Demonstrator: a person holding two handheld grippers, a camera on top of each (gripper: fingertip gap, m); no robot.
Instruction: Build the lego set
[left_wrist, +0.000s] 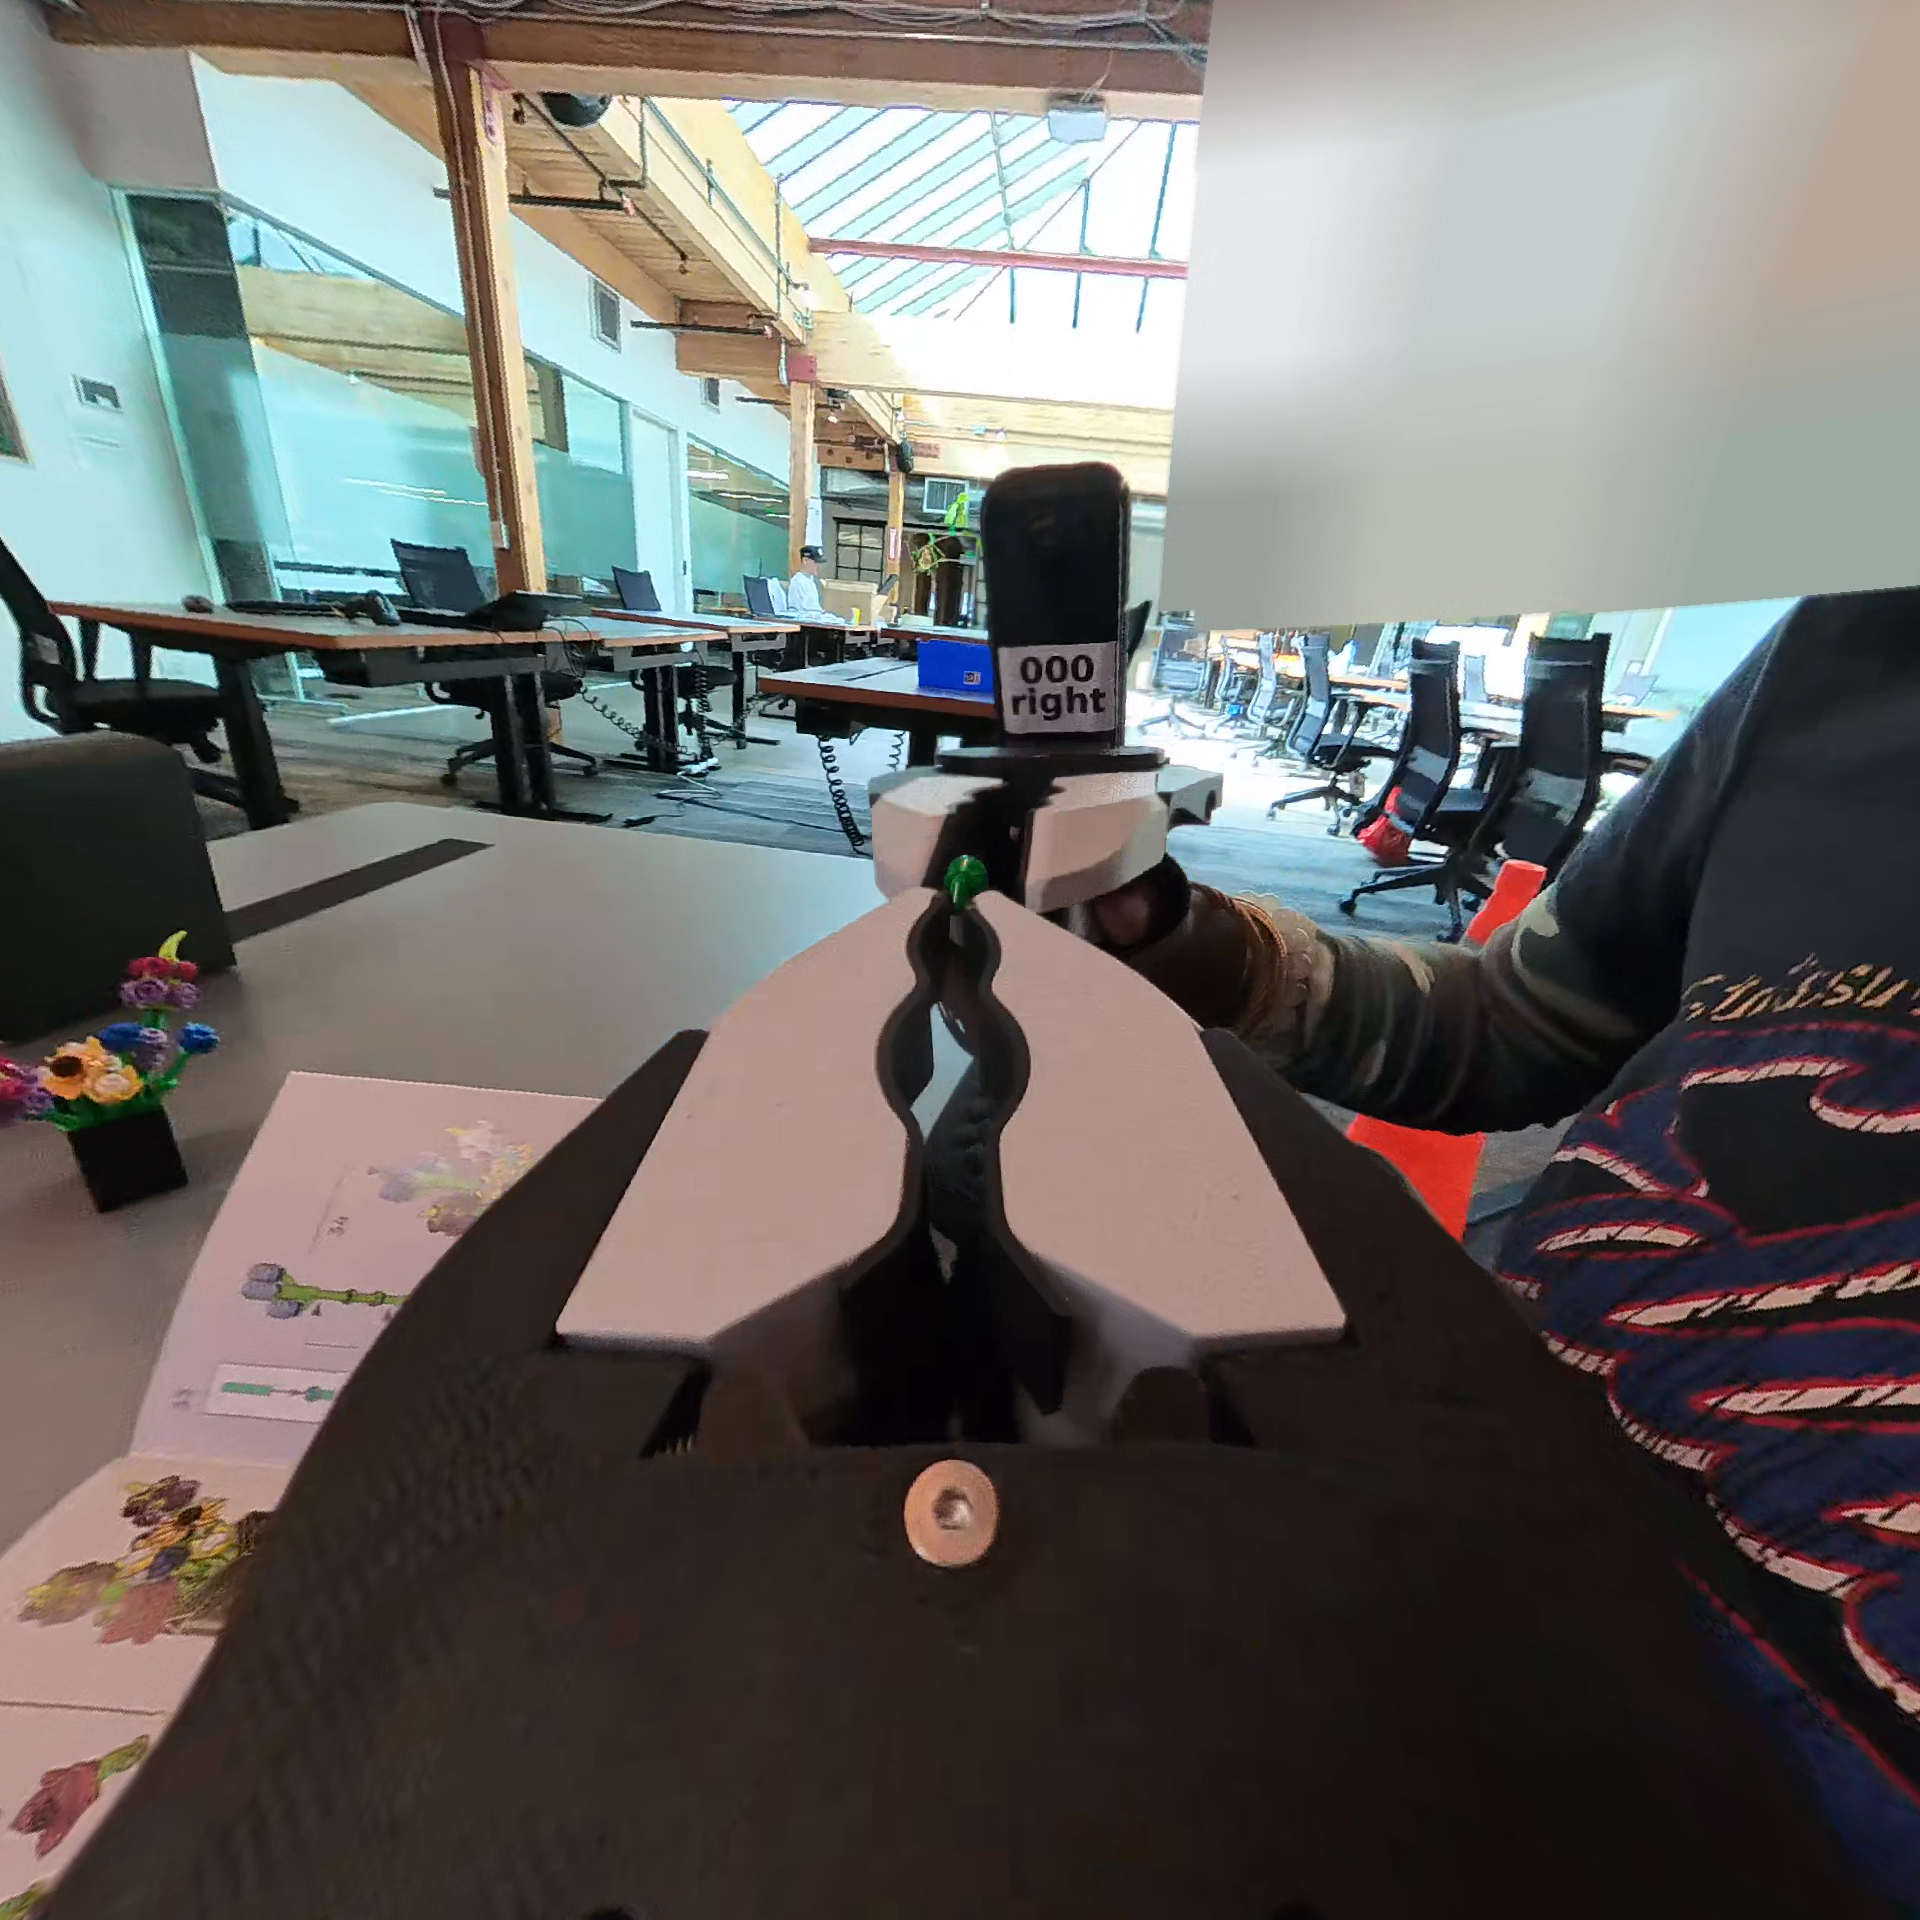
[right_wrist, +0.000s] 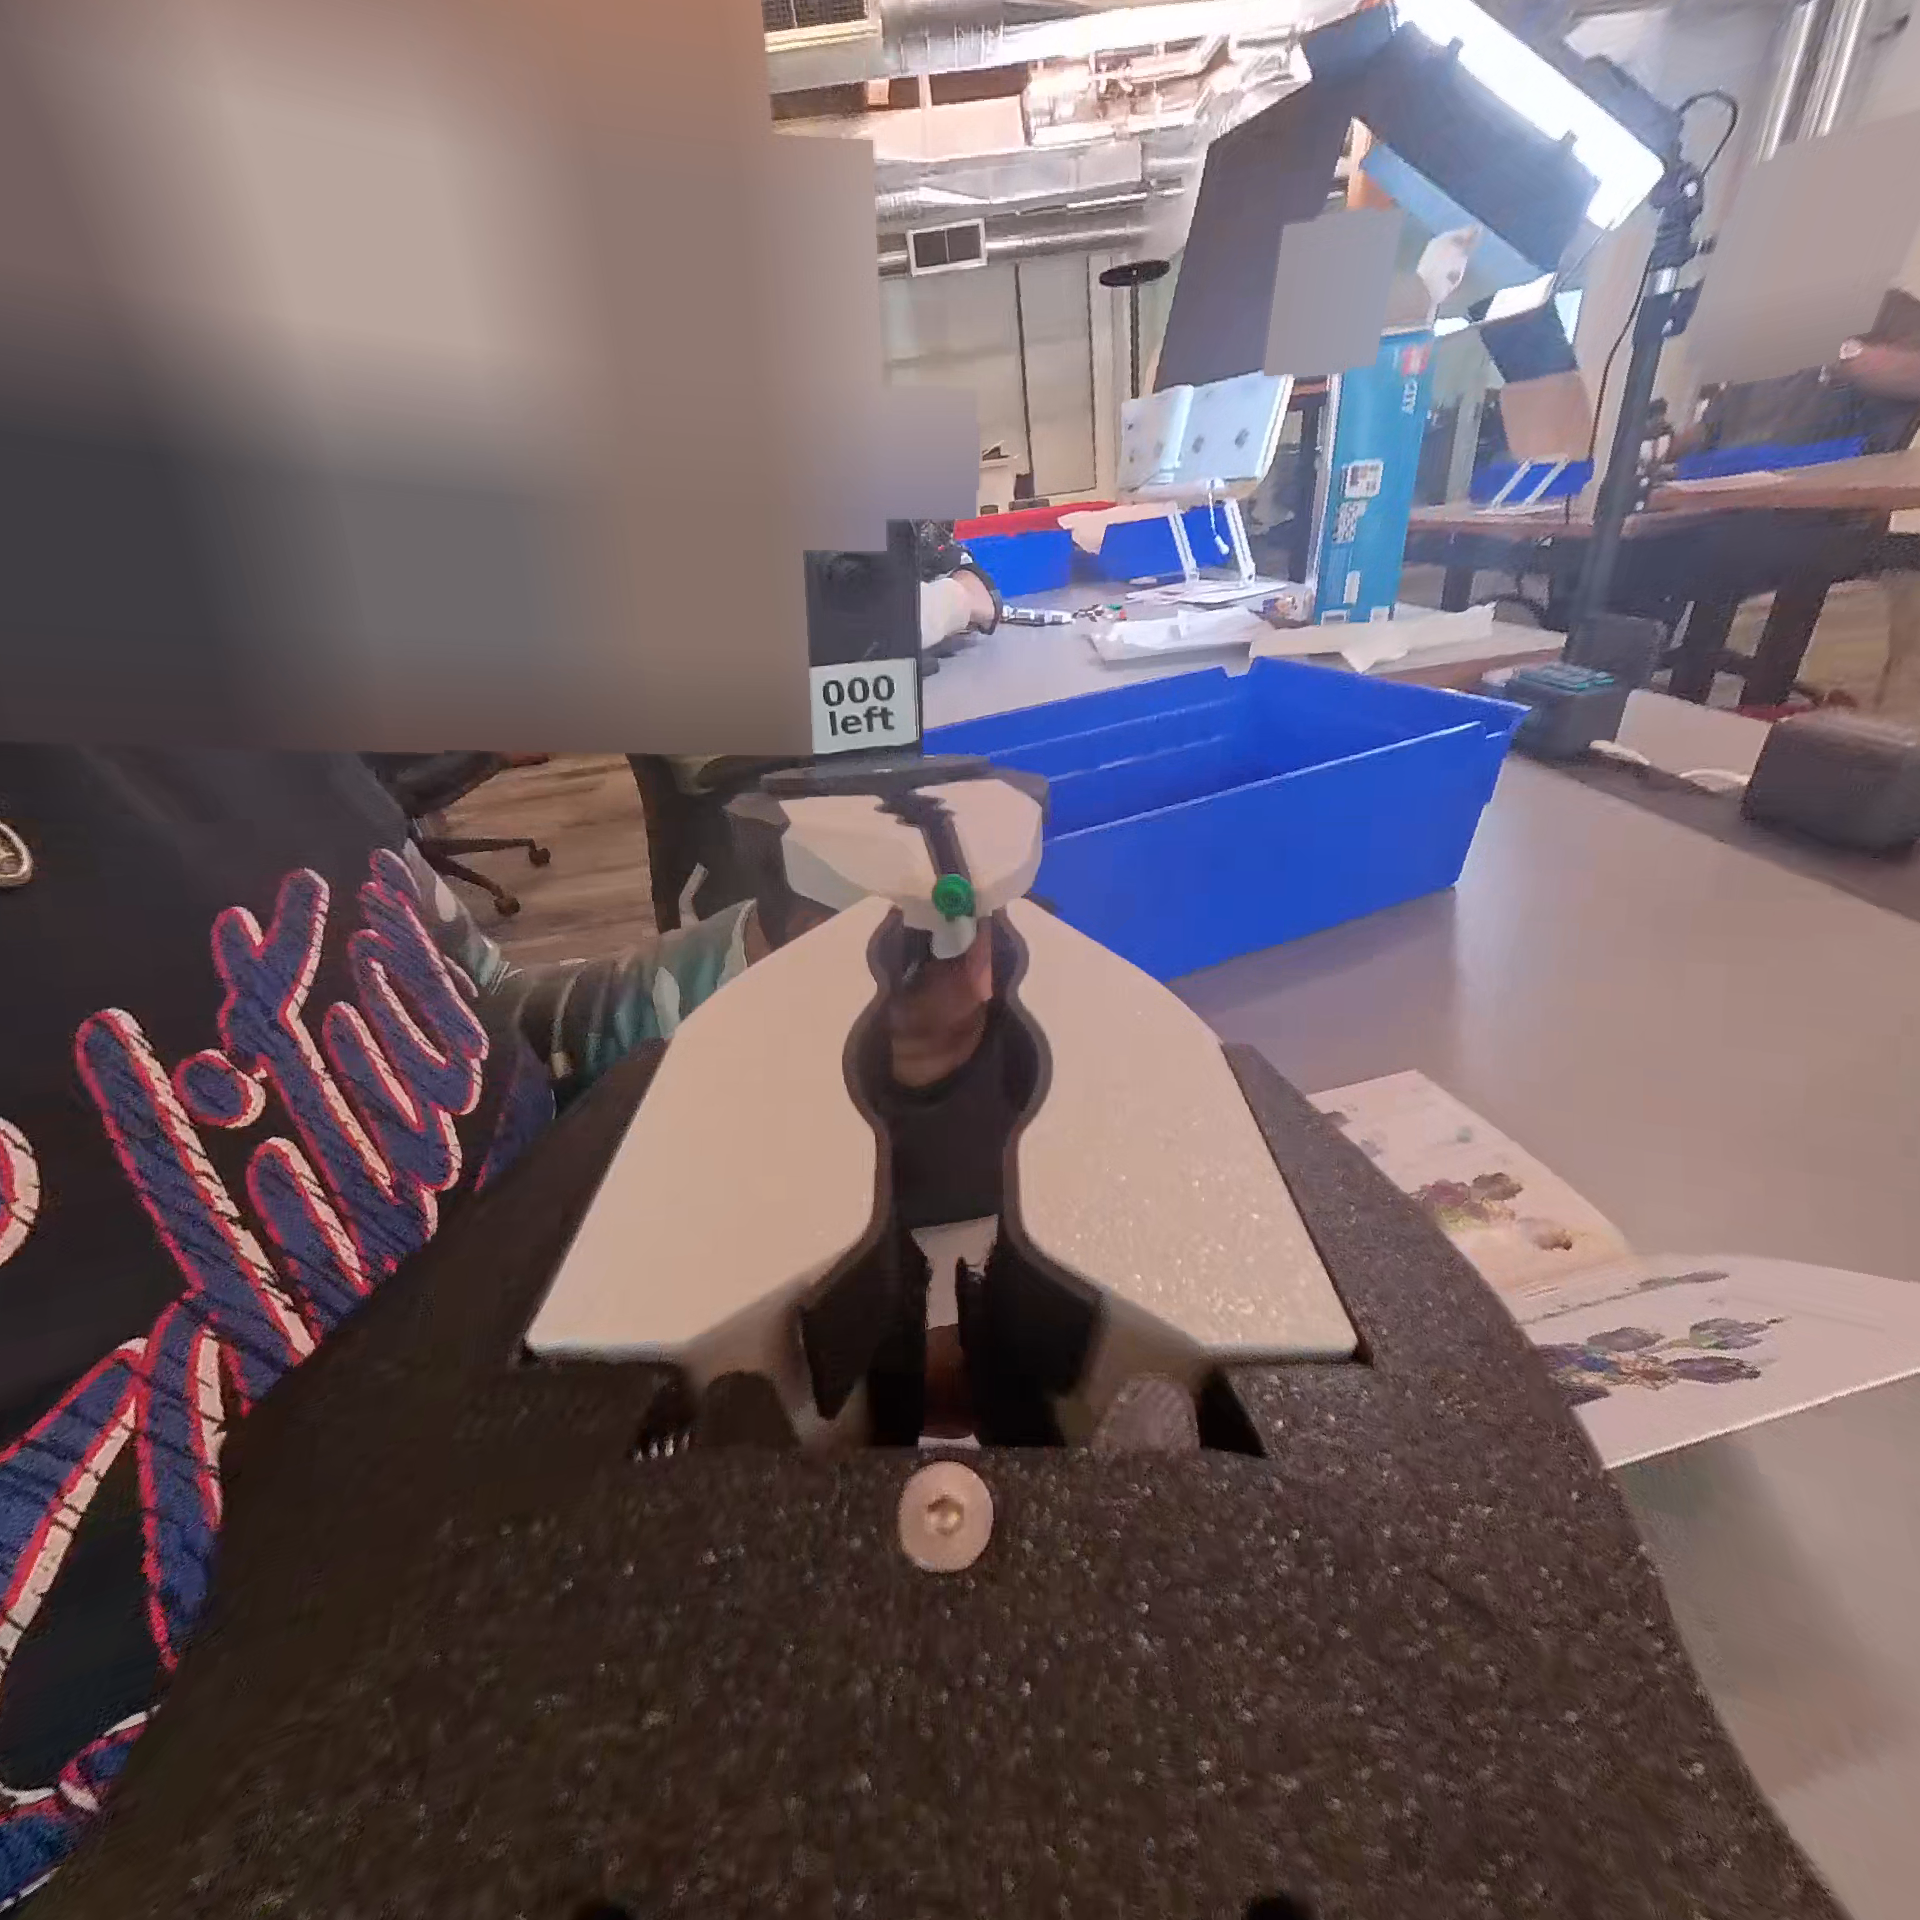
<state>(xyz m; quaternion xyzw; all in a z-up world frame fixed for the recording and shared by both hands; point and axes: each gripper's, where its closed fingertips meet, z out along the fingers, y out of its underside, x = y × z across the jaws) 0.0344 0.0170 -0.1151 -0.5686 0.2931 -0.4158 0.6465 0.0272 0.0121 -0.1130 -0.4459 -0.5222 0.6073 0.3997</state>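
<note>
Two grippers meet tip to tip in front of me, raised well above the surface (left_wrist: 582, 935). My left gripper (left_wrist: 954, 914) is closed down to a sliver, and a small green lego piece (left_wrist: 963, 878) sticks out from its tips. My right gripper (right_wrist: 940, 920) is closed just as tightly, with a white piece (right_wrist: 954, 935) at its tips; from its own camera the green piece shows end-on, right against that white one. I cannot tell for certain which gripper truly bears each part, since the tips overlap in both views.

I judge the step in hand to be joining the two small parts in mid-air, probably a stem element for a flower. Below and left of my left gripper lies the open instruction booklet (left_wrist: 416, 1195), and farther left stands the finished lego bouquet (left_wrist: 114, 1049) in its black pot. Beyond my right gripper sits a blue bin (right_wrist: 1299, 790), apart from it.

Next I would need to line both parts on one axis and press them straight together, keeping both grips firm. Any tilt could pop the tiny piece loose and send it to the floor.
</note>
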